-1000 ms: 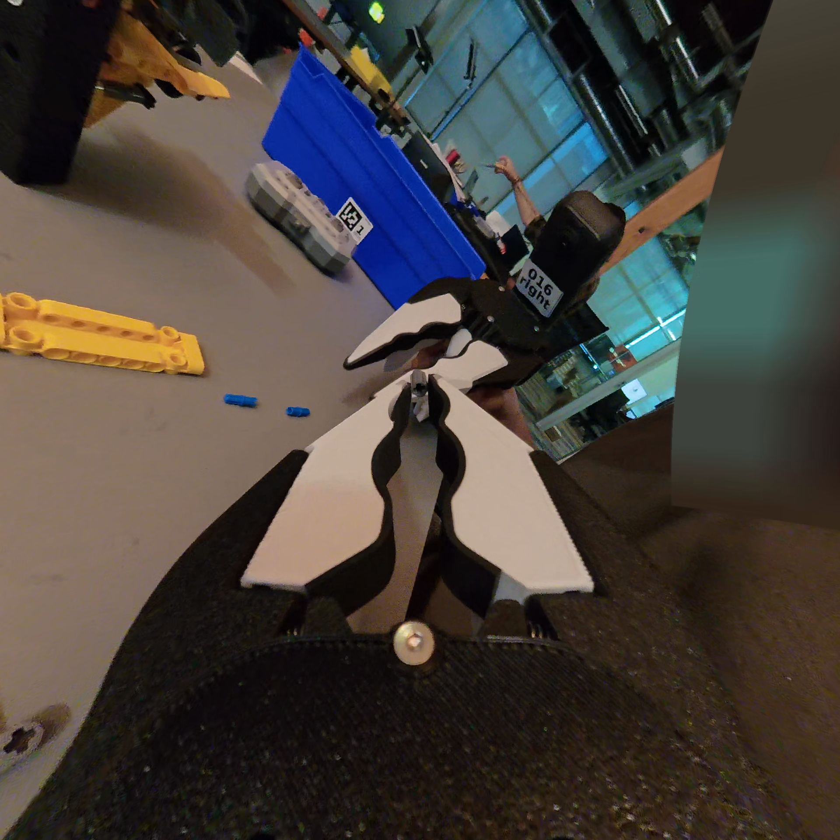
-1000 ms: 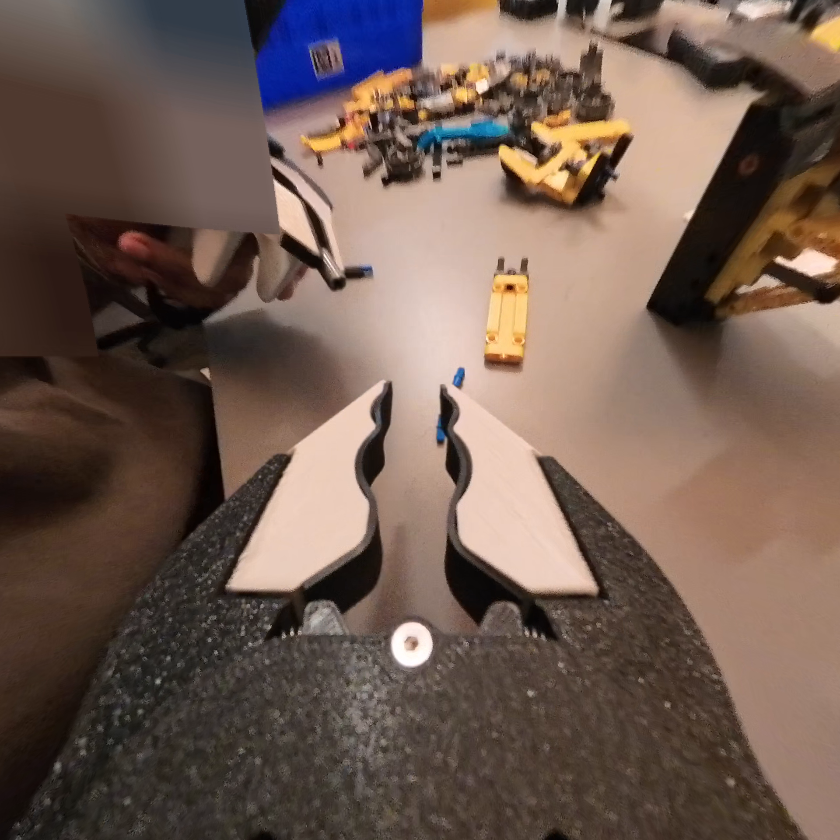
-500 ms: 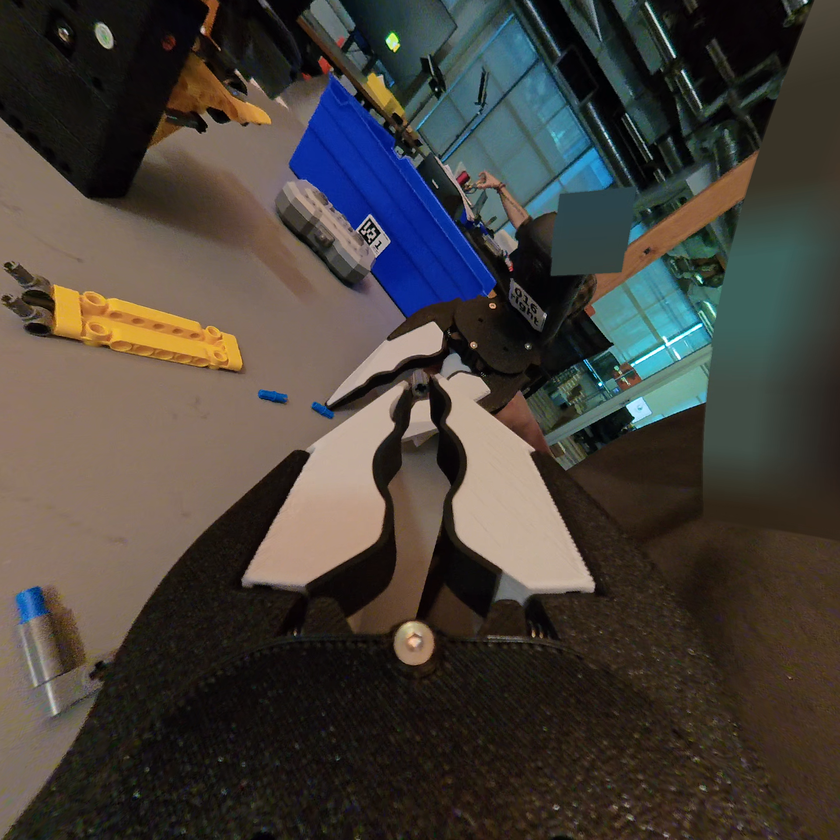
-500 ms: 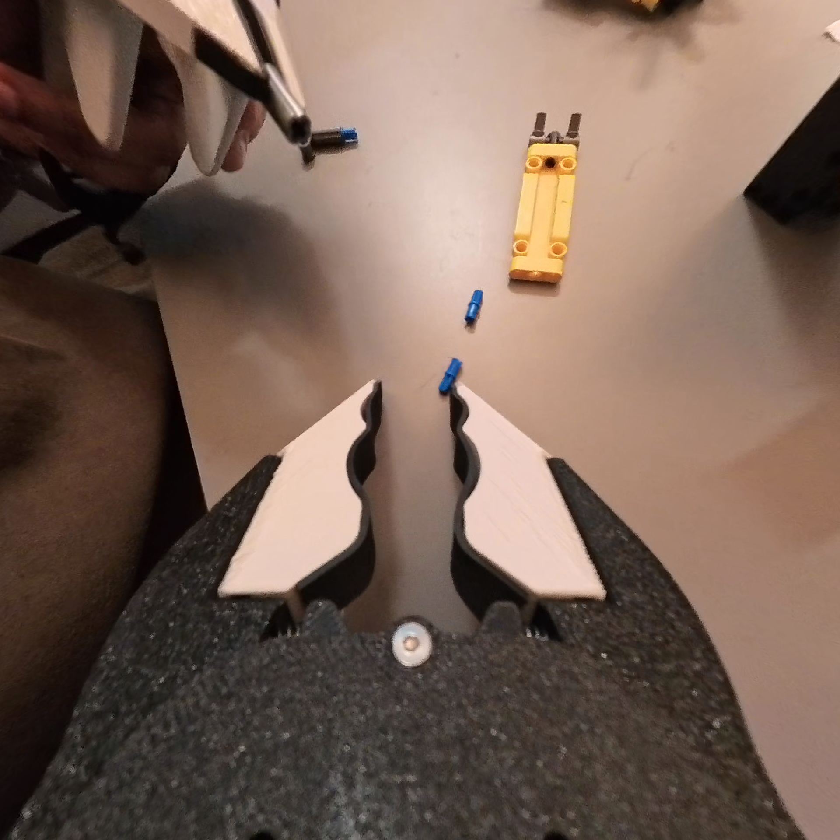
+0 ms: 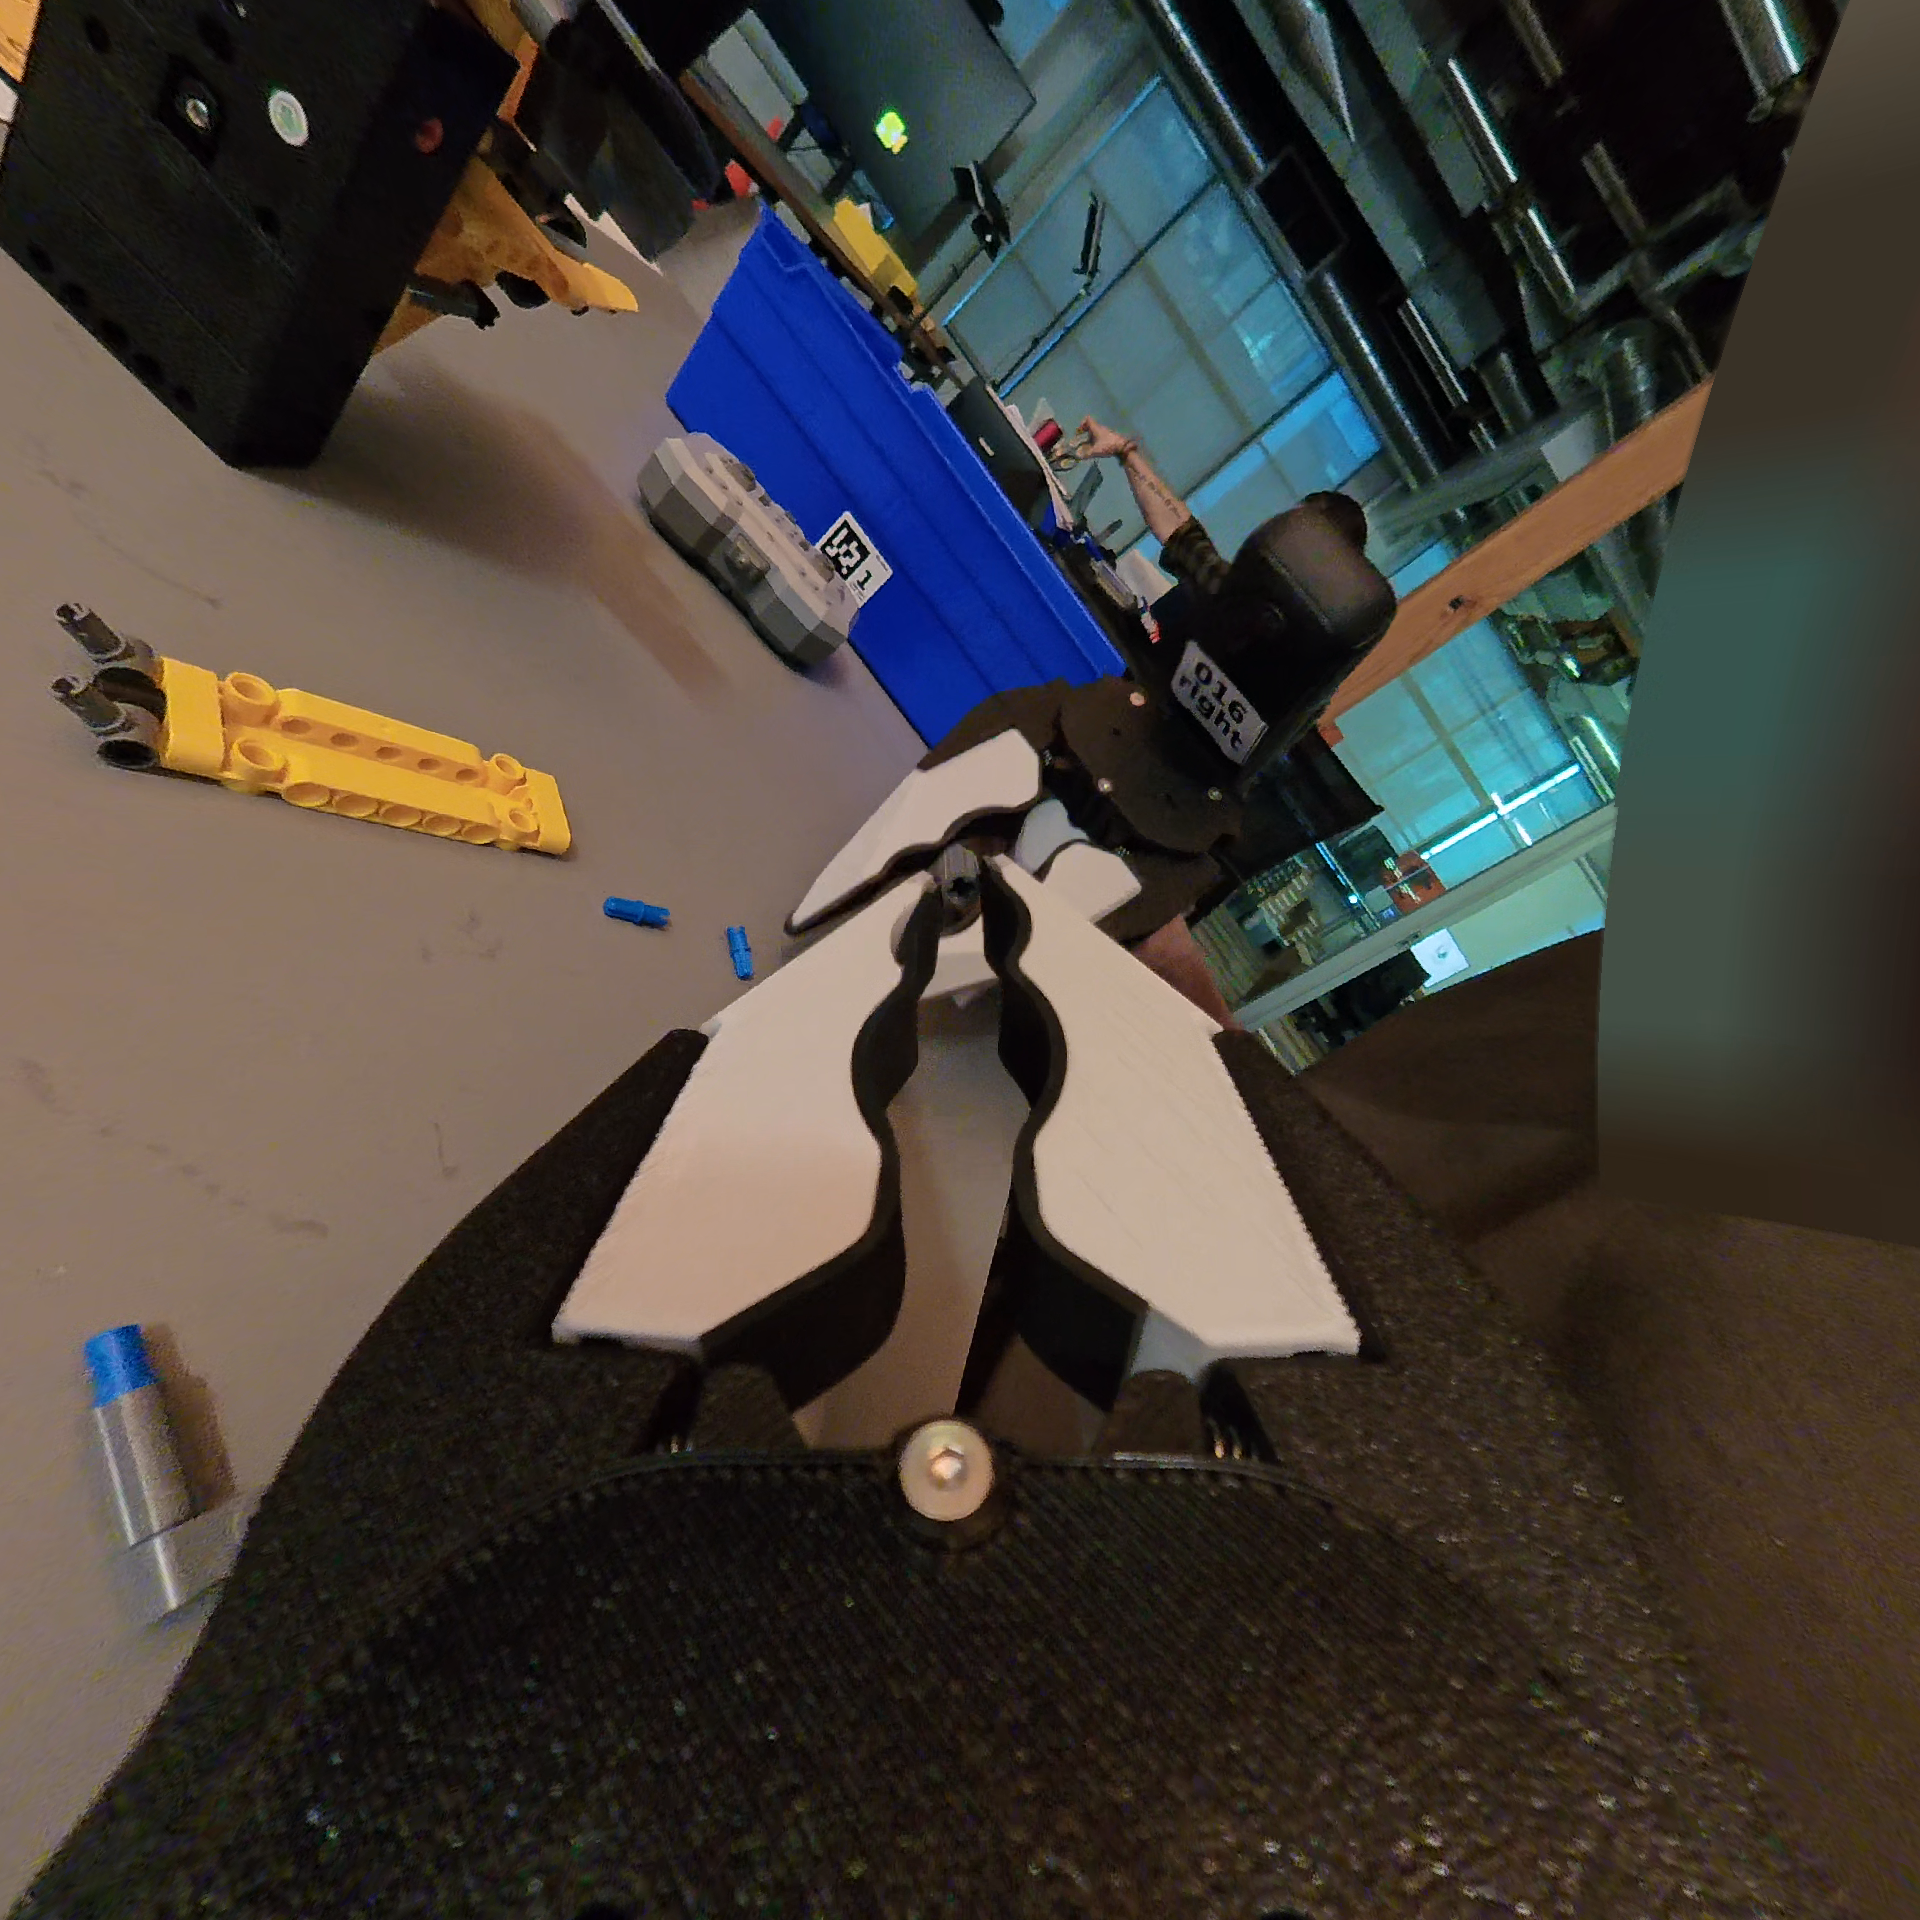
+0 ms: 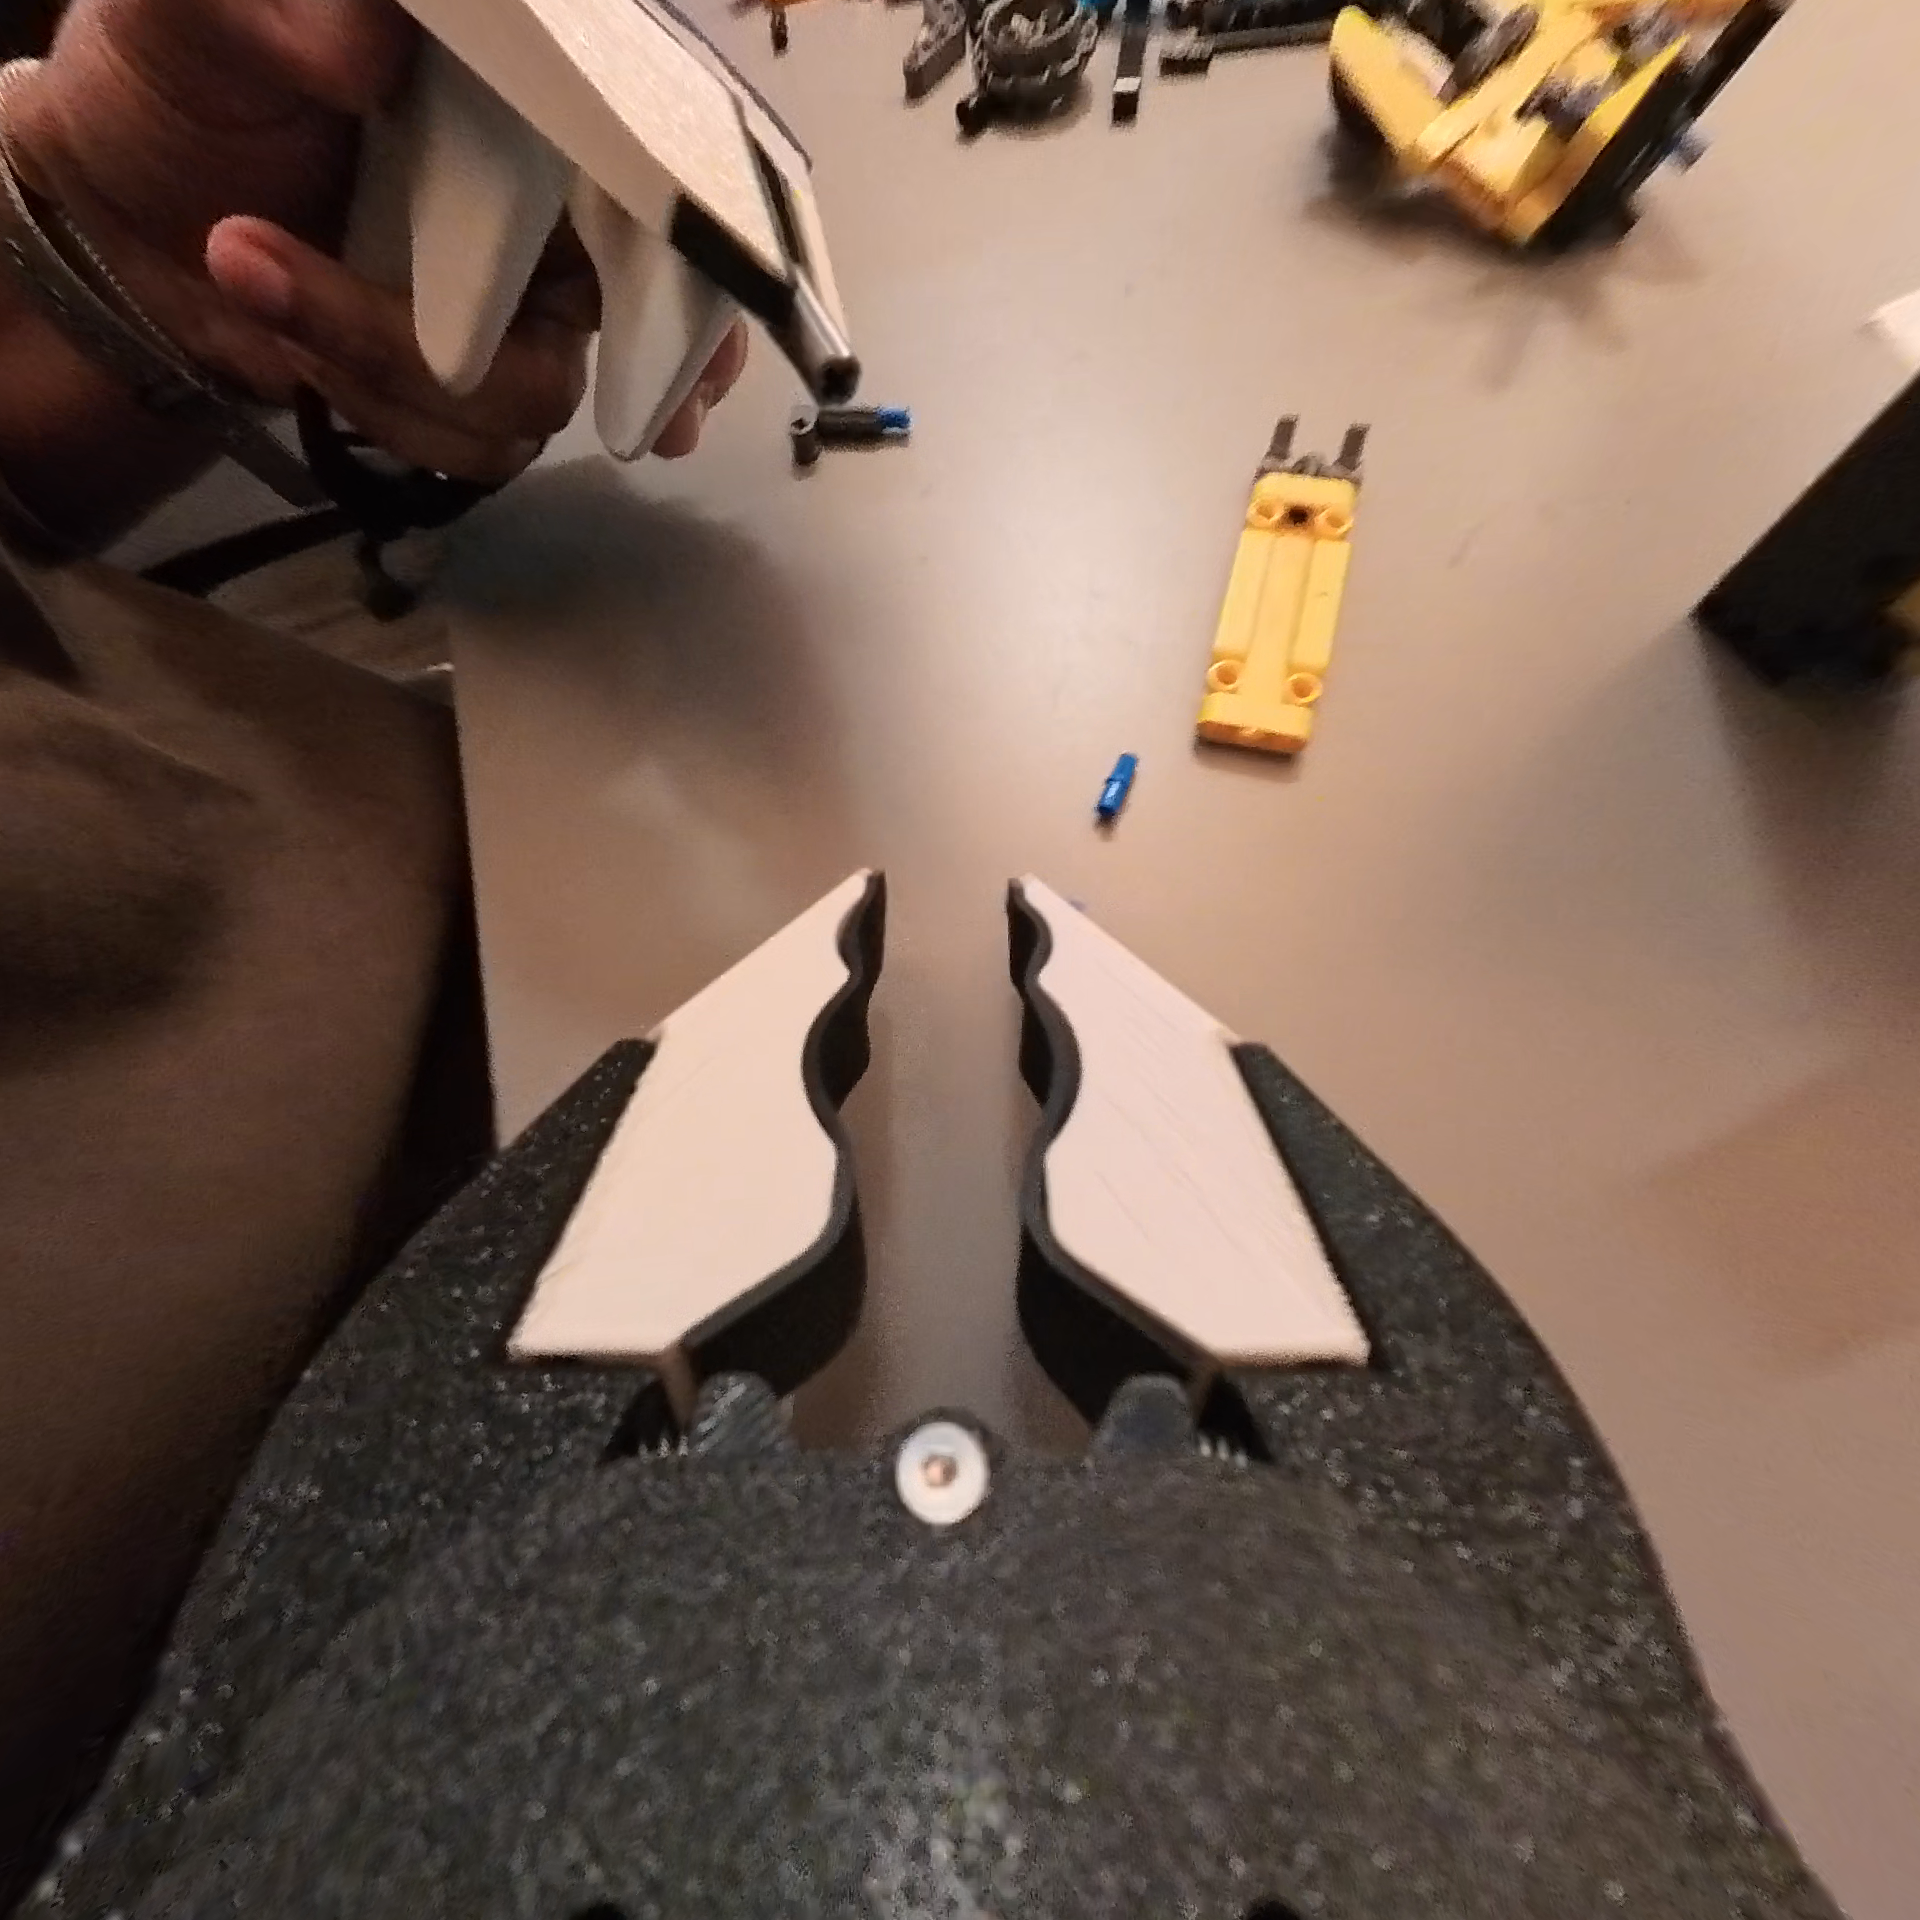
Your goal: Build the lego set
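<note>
Two wrist cameras, each looking forward along its own gripper over one grey worktop (image 6: 1351, 987).

The left wrist view sits low and tilted, looking across the worktop past the left gripper (image 5: 961, 883) toward the right gripper (image 5: 914, 862) just ahead and windows far beyond. The right wrist view looks steeply down from above the right gripper (image 6: 945, 894), close to the surface. Both views share the yellow plate (image 5: 353, 764) (image 6: 1273, 634) and a blue pin (image 5: 636, 912) (image 6: 1115, 787); the left gripper (image 6: 831, 374) shows ahead-left.

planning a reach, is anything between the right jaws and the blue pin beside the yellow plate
Nothing visible: only bare table separates the open right gripper from the blue pin. The yellow plate lies beyond it.
</note>
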A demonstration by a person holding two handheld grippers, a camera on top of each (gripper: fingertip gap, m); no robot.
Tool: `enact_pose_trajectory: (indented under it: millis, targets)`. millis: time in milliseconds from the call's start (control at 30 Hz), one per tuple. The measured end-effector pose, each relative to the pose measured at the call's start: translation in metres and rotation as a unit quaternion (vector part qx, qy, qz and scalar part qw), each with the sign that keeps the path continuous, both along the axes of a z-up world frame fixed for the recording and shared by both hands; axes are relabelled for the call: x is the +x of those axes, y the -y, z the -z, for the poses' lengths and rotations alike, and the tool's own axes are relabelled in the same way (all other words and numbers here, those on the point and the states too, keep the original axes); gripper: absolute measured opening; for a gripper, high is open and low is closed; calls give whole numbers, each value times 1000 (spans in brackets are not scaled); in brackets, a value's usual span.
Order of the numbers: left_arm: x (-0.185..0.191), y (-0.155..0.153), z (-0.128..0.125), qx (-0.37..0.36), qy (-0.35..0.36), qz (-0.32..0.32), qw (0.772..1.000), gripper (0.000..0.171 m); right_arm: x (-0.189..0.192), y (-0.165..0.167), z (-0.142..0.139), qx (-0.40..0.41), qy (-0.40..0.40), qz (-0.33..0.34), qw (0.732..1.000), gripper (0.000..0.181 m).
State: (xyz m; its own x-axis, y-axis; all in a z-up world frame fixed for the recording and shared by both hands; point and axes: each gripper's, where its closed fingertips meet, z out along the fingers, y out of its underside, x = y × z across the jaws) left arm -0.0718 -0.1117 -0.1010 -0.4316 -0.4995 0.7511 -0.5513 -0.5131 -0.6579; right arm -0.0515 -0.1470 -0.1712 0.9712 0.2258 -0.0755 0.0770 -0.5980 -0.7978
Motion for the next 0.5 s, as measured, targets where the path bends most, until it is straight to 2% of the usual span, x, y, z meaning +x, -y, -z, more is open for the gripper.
enact_pose_trajectory:
  millis: [67, 167, 233, 367, 500]
  targets:
    - [0, -1, -1, -4, 0, 2, 1000, 2, 11, 1, -3, 20, 49, -23, 998, 20]
    - [0, -1, -2, -6, -1, 6, 1000, 2, 20, 2, -1, 32, 105, -96, 989, 17]
    - [0, 0, -3, -6, 0, 7, 1000, 2, 27, 1, 3, 34, 130, -143, 981, 7]
    - [1, 5, -3, -12, -1, 10, 1000, 3, 25, -1, 4, 29, 98, -229, 968, 6]
    - [1, 6, -2, -21, -5, 13, 1000, 3, 26, -5, 11, 17, 112, -270, 956, 11]
